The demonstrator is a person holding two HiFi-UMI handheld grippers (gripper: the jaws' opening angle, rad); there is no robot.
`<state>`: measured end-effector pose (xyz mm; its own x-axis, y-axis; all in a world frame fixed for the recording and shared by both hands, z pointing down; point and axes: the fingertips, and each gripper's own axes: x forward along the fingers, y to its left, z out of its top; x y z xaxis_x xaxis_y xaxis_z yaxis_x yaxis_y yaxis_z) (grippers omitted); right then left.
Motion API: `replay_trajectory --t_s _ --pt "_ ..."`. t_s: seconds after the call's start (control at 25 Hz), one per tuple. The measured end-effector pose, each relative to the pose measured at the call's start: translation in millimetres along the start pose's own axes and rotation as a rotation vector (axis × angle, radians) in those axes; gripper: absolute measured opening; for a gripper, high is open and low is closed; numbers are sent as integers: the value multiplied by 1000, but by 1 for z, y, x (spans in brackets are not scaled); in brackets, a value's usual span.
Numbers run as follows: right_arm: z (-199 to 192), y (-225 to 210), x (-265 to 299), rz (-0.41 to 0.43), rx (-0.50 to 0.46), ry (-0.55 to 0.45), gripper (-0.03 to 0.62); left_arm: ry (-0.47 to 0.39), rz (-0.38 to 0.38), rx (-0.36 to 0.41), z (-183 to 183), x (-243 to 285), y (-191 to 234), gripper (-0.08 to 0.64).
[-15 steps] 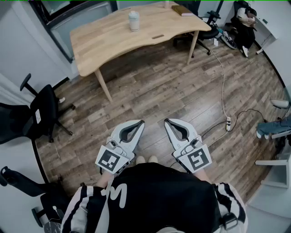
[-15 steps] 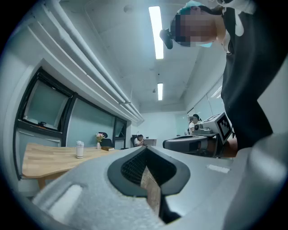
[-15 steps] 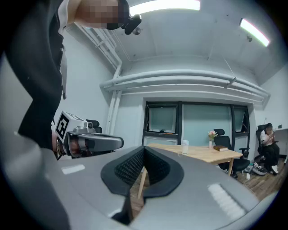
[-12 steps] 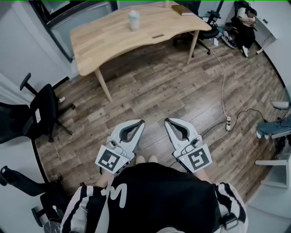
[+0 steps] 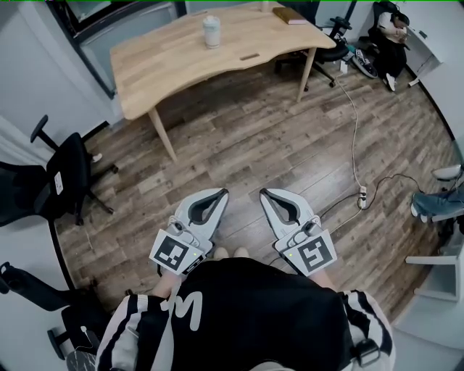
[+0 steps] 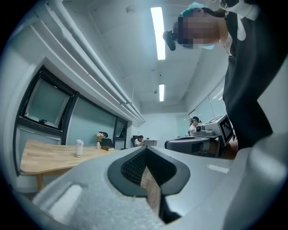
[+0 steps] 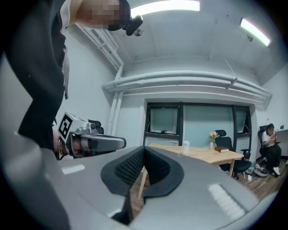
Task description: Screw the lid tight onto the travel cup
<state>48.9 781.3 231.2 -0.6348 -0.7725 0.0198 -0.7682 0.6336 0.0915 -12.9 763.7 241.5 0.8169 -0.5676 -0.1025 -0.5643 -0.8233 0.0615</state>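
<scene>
I'm standing on the wood floor [image 5: 275,145], well back from the table [image 5: 167,69], so nothing of the job is under way yet. My left gripper [image 5: 218,196] is up in front of me, jaws pressed together with nothing between them. My right gripper [image 5: 267,196] is the same: closed, empty, held just beside the left one. Both point out across the room, roughly level.

The cup [image 5: 211,32] stands upright on the far part of the table, alone, with a book [image 5: 290,16] well apart from it toward the other end. From here it is small. There seems to be a lid on top of it, but I can't tell whether that lid merely rests there or is already threaded on.

So, as I judge it, everything is left to do. I have to walk over, open both jaws, steady the cup with one gripper, take the lid with the other, and turn it until it sits tight. No contact with anything so far.
</scene>
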Motion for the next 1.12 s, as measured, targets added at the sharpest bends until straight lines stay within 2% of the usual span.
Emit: replay_trajectory --t_s 0.16,0.64,1.12 --pt "-6 0 -9 9 9 -1 0 2 4 22 -4 3 -11 0" --pt "-18 -1 -25 13 83 -12 2 23 52 -9 -17 -4 -29 0" --pt "-19 -21 -2 4 73 -27 2 -1 50 2 -16 11 -1 0"
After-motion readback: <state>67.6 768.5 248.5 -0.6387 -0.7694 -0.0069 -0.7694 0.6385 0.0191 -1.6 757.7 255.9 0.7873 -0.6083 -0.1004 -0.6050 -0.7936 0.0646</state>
